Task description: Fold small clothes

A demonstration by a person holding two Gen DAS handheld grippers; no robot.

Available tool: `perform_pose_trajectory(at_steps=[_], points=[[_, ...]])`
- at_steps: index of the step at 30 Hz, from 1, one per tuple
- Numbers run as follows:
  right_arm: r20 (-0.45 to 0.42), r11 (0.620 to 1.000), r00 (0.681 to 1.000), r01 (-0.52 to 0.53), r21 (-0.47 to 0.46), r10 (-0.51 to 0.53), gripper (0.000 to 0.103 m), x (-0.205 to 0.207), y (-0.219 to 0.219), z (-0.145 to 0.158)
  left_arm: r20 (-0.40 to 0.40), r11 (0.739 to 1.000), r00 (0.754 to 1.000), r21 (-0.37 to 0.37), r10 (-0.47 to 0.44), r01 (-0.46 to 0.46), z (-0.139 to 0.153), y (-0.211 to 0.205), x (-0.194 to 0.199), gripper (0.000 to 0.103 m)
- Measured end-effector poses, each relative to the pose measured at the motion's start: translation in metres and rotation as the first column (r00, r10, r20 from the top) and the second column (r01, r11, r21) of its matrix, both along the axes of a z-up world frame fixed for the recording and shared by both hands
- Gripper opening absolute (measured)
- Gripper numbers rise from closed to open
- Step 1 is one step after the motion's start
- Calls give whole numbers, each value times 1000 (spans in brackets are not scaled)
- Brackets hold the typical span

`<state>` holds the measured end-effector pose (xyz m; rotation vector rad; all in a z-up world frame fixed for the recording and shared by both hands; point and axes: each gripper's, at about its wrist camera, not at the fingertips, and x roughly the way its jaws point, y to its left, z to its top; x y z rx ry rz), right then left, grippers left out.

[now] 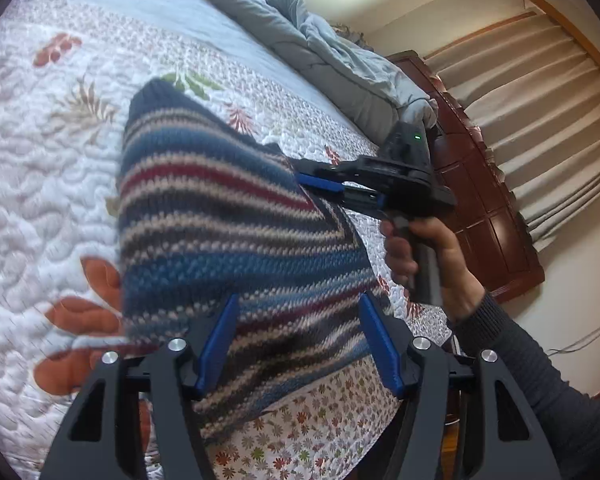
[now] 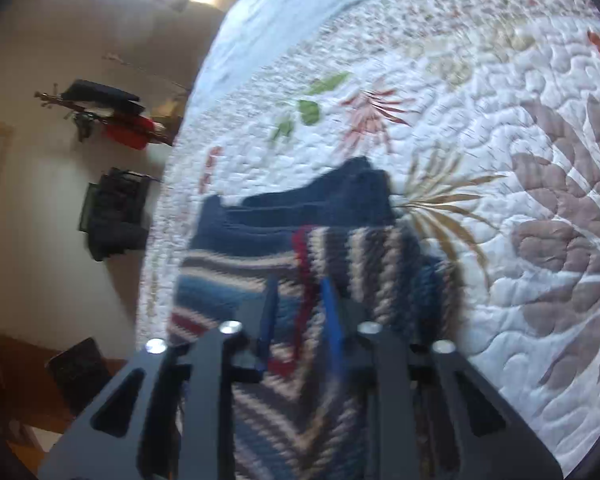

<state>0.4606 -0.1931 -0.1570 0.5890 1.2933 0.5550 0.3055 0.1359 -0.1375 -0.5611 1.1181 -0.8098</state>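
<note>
1. The bed quilt [image 1: 52, 184] fills most of both views: white cotton stitched in wavy, puffy lines, printed with rust-red petals, tan fronds and green leaves, and edged by a band of tiny flowers near me.

2. Past the quilt lies a rumpled pale-blue duvet [image 1: 323, 52], soft and thickly creased, heaped against the dark, glossy, panelled wooden headboard [image 1: 483, 200]. Beside it hang cream curtains [image 1: 539, 92] in deep vertical pleats.

3. The striped sweater [image 1: 228, 232] rests on the quilt close to my edge of the bed. It is a chunky knit with a pebbly stitch, banded in navy, mid blue, cream and dark red, with a plain navy ribbed edge [image 2: 319, 196] at its far end. One side is lifted, so the stripes bend into a chevron.

4. My right hand [image 1: 423, 256], in a dark ribbed sleeve, wraps the grey handle of my right gripper [image 1: 319, 182]. Its black frame and blue pads are pressed together on a raised fold of the sweater's side edge; from its own camera the knit stands up in a ridge between the blue fingers [image 2: 331, 312].

5. My left gripper [image 1: 296, 340] hangs over the near part of the sweater with its flat blue pads spread apart. The knit shows between them, and I cannot tell whether they touch it.
</note>
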Motion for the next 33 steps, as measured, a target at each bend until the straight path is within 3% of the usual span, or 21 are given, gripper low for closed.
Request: perform_pose_trajectory(at_steps=[1, 4, 5, 7, 13, 15, 17, 18, 21, 24, 26, 28, 30, 33], points=[[-9, 1000, 1000, 3, -5, -3, 0, 1, -4, -8, -11, 1000, 1000, -5, -5, 5, -6, 0, -1, 62], [-22, 1000, 1000, 20, 22, -19, 0, 7, -13, -19, -28, 1000, 1000, 9, -13, 13, -15, 2, -8, 57], [-13, 998, 1000, 27, 48, -26, 4, 7, -17, -15, -24, 1000, 1000, 10, -11, 12, -14, 2, -8, 57], [11, 992, 999, 38, 117, -40, 27, 1, -30, 0, -9, 1000, 1000, -4, -5, 5, -9, 5, -12, 58], [10, 997, 1000, 11, 74, -12, 47, -16, -51, 16, 28, 999, 1000, -49, 5, -4, 5, 5, -20, 63], [-3, 999, 1000, -18, 44, 18, 46, -18, -44, 11, 24, 999, 1000, -41, 1, 0, 6, -2, -20, 63], [10, 999, 999, -49, -4, 49, 14, -16, -35, 10, 20, 999, 1000, -40, -4, 5, 6, -7, -20, 63], [26, 999, 998, -50, -22, 50, 9, -12, -31, 11, 17, 999, 1000, -38, -9, 9, 6, -9, -20, 63], [73, 1000, 997, -4, -19, 6, 8, -9, -36, 16, -2, 999, 1000, -17, -29, 29, -1, -18, -22, 64], [43, 999, 999, 23, -43, -21, 8, -6, -40, -1, -27, 999, 999, 17, -39, 39, -10, -25, -23, 64], [35, 998, 999, 24, -62, -22, 13, -15, -42, -10, -33, 999, 999, 16, -38, 38, -10, -27, -24, 64], [39, 999, 999, 34, -21, -33, 36, -27, -50, -3, -38, 999, 999, 15, -35, 36, -9, -27, -26, 66], [67, 997, 995, 71, 0, -71, 49, -48, -64, 14, -40, 999, 999, 16, -35, 36, -7, -27, -27, 68], [93, 998, 994, 51, 27, -54, 53, -91, -71, 41, -40, 999, 999, 18, -27, 27, -7, -27, -29, 71]])
